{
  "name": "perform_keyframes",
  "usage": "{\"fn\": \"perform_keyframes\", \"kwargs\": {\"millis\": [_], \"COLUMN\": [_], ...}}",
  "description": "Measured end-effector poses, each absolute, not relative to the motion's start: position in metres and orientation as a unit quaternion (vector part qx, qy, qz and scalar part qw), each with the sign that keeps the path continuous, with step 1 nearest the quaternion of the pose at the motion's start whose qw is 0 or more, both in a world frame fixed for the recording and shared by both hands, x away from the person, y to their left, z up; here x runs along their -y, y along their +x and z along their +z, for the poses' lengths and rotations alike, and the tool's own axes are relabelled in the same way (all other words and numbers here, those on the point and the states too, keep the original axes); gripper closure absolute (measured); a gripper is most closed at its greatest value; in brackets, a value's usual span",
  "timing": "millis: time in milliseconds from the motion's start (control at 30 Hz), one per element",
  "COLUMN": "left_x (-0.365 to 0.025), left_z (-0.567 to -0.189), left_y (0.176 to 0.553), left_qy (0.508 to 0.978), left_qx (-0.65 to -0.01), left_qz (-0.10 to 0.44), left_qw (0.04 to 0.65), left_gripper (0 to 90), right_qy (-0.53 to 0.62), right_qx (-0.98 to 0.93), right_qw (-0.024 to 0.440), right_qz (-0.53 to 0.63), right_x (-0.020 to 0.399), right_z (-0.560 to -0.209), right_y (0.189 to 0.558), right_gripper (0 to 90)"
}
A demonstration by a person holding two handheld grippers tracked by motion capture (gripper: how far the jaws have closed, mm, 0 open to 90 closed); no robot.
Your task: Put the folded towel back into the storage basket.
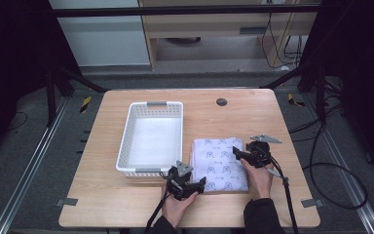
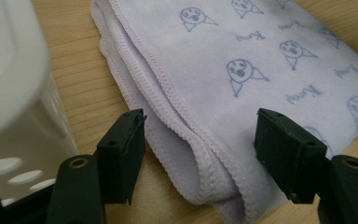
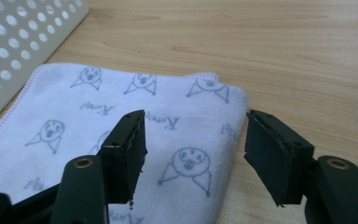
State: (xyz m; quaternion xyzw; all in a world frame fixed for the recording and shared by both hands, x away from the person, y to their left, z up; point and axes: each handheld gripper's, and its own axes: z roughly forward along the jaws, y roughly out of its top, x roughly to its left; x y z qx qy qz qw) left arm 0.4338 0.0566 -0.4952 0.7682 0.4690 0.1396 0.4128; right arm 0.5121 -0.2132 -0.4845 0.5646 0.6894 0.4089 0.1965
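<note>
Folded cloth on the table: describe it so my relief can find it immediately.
On the light wooden table, look just right of the white perforated plastic basket. There lies the pale lilac folded cloth, flat between the left gripper and the right gripper, both open. It is the one soft item, printed with small blue cartoon faces and script.

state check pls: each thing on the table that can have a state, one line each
Towel: folded flat on the table, right of the basket, not gripped.
Basket: upright, empty.
Left claw: open, jaws either side of the towel's near folded corner.
Right claw: open, jaws over the towel's right edge.
</note>
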Motion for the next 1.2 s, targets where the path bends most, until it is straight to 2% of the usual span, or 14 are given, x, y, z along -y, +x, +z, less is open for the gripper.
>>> {"fn": "perform_keyframes", "kwargs": {"millis": [100, 467, 633, 833, 1033, 1200], "left_x": [-0.055, -0.052, -0.05, -0.046, -0.048, -0.051], "left_z": [-0.498, -0.505, -0.505, -0.502, -0.503, -0.503], "left_y": [0.435, 0.439, 0.439, 0.441, 0.442, 0.444], "left_qy": [0.774, 0.778, 0.779, 0.78, 0.776, 0.767], "left_qx": [-0.466, -0.462, -0.46, -0.466, -0.469, -0.478], "left_qz": [0.139, 0.131, 0.129, 0.119, 0.099, 0.07], "left_qw": [0.405, 0.405, 0.407, 0.401, 0.41, 0.422], "left_gripper": [32.5, 31.2, 33.8, 42.5, 53.8, 66.5], "right_qy": [0.57, 0.573, 0.571, 0.571, 0.577, 0.583], "right_qx": [-0.691, -0.698, -0.703, -0.704, -0.697, -0.689], "right_qw": [0.185, 0.173, 0.171, 0.162, 0.156, 0.154], "right_qz": [0.405, 0.393, 0.388, 0.391, 0.396, 0.402], "right_x": [0.212, 0.21, 0.209, 0.209, 0.208, 0.209], "right_z": [-0.491, -0.498, -0.5, -0.501, -0.501, -0.5], "right_y": [0.514, 0.515, 0.515, 0.516, 0.515, 0.515], "right_gripper": [45.6, 50.3, 53.5, 57.4, 68.3, 76.3]}}
